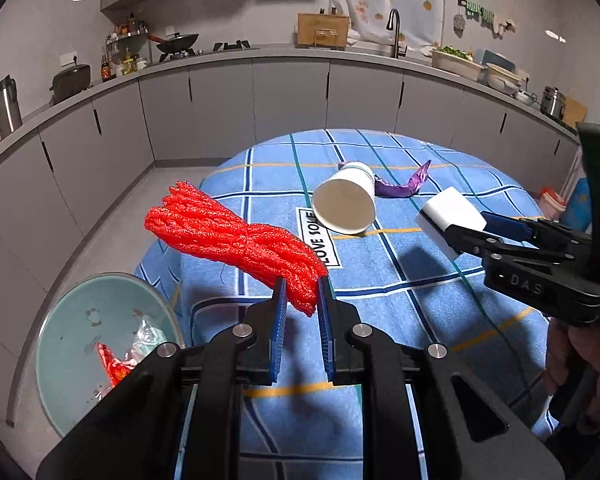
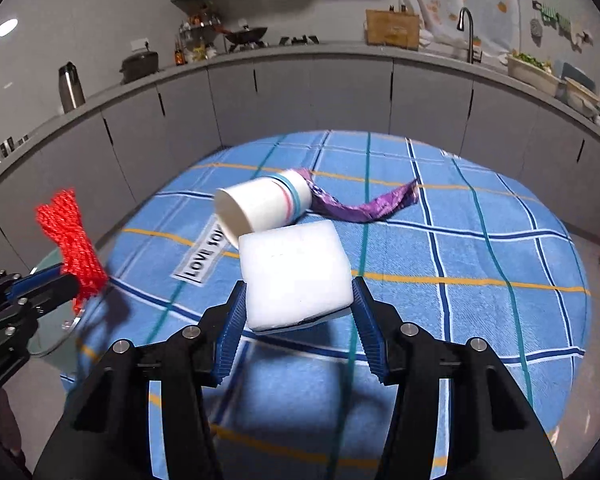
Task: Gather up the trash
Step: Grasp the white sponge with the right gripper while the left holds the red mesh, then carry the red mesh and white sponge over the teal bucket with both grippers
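My left gripper (image 1: 302,286) is shut on a red foam net (image 1: 236,236) and holds it in the air over the table's left edge; it also shows in the right wrist view (image 2: 74,240). My right gripper (image 2: 298,300) is shut on a white foam block (image 2: 294,272) above the table; the block also shows in the left wrist view (image 1: 450,210). A white paper cup (image 1: 346,202) lies on its side on the blue checked tablecloth (image 1: 400,300), with a purple wrapper (image 1: 404,184) behind it.
A pale green bin (image 1: 96,344) with red and silver wrappers inside stands on the floor left of the table, below my left gripper. Grey kitchen cabinets (image 1: 292,100) curve behind the table. The right gripper (image 1: 456,236) reaches in from the right.
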`<move>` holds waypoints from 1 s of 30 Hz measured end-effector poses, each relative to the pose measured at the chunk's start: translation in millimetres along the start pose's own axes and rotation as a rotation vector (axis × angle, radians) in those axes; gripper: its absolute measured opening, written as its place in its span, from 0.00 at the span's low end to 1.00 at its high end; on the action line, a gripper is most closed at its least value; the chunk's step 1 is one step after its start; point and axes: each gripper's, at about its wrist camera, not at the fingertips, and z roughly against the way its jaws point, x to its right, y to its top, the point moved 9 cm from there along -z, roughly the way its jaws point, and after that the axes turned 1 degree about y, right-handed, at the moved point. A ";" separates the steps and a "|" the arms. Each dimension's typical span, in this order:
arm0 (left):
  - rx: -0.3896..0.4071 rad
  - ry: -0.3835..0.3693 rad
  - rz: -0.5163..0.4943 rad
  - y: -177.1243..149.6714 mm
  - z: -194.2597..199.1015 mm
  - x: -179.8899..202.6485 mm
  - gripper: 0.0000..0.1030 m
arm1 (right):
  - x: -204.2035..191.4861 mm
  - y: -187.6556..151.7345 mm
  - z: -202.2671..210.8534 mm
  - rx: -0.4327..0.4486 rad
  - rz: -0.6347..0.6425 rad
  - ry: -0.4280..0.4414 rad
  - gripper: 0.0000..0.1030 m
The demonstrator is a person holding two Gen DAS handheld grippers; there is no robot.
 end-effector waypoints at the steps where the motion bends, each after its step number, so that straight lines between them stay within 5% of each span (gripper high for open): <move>1: 0.005 0.004 0.002 -0.8 4.1 -1.9 0.15 | -3.4 1.1 3.7 0.010 0.001 0.004 0.51; 30: 0.068 0.115 0.078 -11.8 65.9 -65.7 0.15 | -105.6 24.9 46.6 0.135 0.118 0.138 0.51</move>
